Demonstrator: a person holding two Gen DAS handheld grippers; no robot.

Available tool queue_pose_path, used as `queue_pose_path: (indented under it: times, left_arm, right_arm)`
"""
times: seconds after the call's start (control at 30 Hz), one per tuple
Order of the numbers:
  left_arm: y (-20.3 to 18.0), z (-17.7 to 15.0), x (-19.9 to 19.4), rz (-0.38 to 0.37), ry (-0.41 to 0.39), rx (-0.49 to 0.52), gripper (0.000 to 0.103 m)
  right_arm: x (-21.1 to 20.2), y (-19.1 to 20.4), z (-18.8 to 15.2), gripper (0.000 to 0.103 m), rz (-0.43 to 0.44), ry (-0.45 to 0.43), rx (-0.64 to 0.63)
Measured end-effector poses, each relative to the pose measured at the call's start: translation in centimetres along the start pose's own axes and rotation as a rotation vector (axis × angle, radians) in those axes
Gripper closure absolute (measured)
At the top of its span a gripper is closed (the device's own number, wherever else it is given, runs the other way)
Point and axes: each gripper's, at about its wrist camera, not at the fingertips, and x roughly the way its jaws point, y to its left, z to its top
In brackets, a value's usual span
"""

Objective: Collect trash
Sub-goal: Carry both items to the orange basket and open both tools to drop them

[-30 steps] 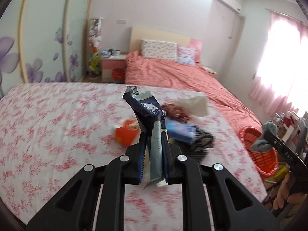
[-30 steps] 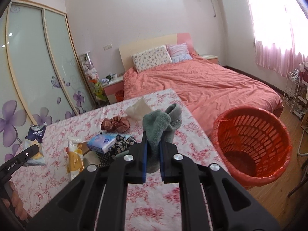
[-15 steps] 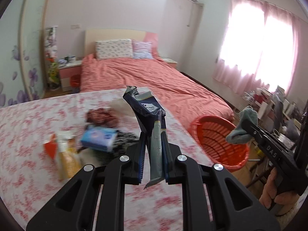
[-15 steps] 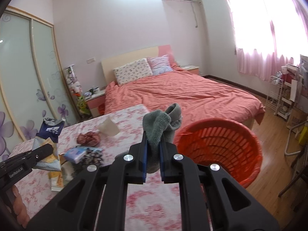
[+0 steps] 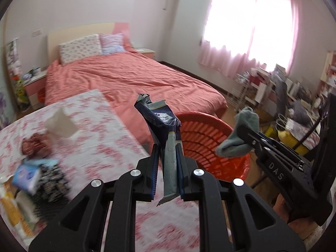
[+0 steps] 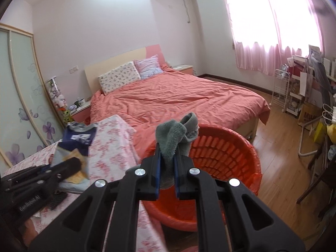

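Note:
My left gripper (image 5: 168, 147) is shut on a crumpled dark blue snack wrapper (image 5: 160, 116) that sticks up between the pads. It hangs over the table's right edge, just short of the orange plastic basket (image 5: 210, 135) on the floor. My right gripper (image 6: 167, 154) is shut on a grey-green sock (image 6: 174, 132), held above the near rim of the basket (image 6: 229, 153). In the left wrist view the right gripper (image 5: 243, 133) comes in from the right with the sock (image 5: 235, 145) over the basket's right side. The right wrist view shows the left gripper (image 6: 71, 164) and wrapper (image 6: 80, 136) at left.
The table with a red floral cloth (image 5: 100, 138) holds a white paper piece (image 5: 59, 124), a reddish-brown bundle (image 5: 34, 147), a blue tissue pack (image 5: 27, 174) and an orange packet (image 5: 9, 208). A bed with a coral cover (image 5: 130, 79) lies behind. Shelves and bags (image 6: 304, 96) crowd the right wall.
Both grippers have swung right, away from the clutter on the table and towards the orange basket, which now looms close. The wrapper and the sock stay gripped.

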Motion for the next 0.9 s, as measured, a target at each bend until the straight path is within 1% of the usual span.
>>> queue_pose_path:
  times: [0.13, 0.23, 0.3, 0.33, 0.37, 0.4, 0.43, 0.57, 0.63, 0.73, 0.83, 0.9]
  left_arm:
    - [-2.1, 0.6, 2.6, -0.043, 0.030, 0.042, 0.086]
    - [-3.2, 1.0, 4.6, -0.066, 0.057, 0.055, 0.085]
    - [-3.6, 1.0, 5.6, -0.067, 0.076, 0.058, 0.083]
    - [-3.7, 0.9, 6.0, -0.058, 0.086, 0.060, 0.077]
    - [-3.8, 0.9, 6.5, -0.053, 0.097, 0.060, 0.073]
    - [-3.6, 0.8, 6.8, -0.044, 0.107, 0.057, 0.062]
    - [-3.5, 0.7, 7.0, -0.027, 0.115, 0.052, 0.053]
    - [-2.4, 0.1, 7.0, 0.032, 0.139, 0.027, 0.045]
    - [-1.8, -0.3, 6.5, 0.073, 0.141, 0.014, 0.039]
    - [-1.1, -0.8, 5.1, 0.158, 0.115, 0.016, 0.031]
    - [0.0, -1.7, 3.1, 0.228, 0.085, 0.016, 0.030]
    - [1.2, -2.4, 1.7, 0.267, 0.056, 0.014, 0.025]
  right_arm:
    - [1.5, -2.6, 0.2, 0.092, -0.009, 0.009, 0.039]
    - [2.5, -4.2, 0.4, 0.091, -0.013, 0.017, 0.066]
    - [3.3, -5.0, 0.6, 0.086, -0.002, 0.027, 0.086]
    - [3.7, -5.5, 0.6, 0.084, 0.004, 0.032, 0.099]
    - [4.1, -5.9, 0.6, 0.078, 0.005, 0.035, 0.111]
    - [4.5, -6.3, 0.6, 0.073, 0.002, 0.041, 0.124]
    - [4.7, -6.6, 0.5, 0.071, 0.001, 0.043, 0.131]
    - [5.3, -7.0, 0.3, 0.066, -0.015, 0.050, 0.136]
    - [5.1, -6.8, 0.0, 0.063, -0.025, 0.049, 0.124]
    - [4.5, -6.1, -0.4, 0.058, -0.032, 0.044, 0.099]
    - [3.6, -4.5, -0.8, 0.053, -0.026, 0.046, 0.064]
    - [3.2, -3.6, -1.0, 0.049, -0.017, 0.049, 0.041]
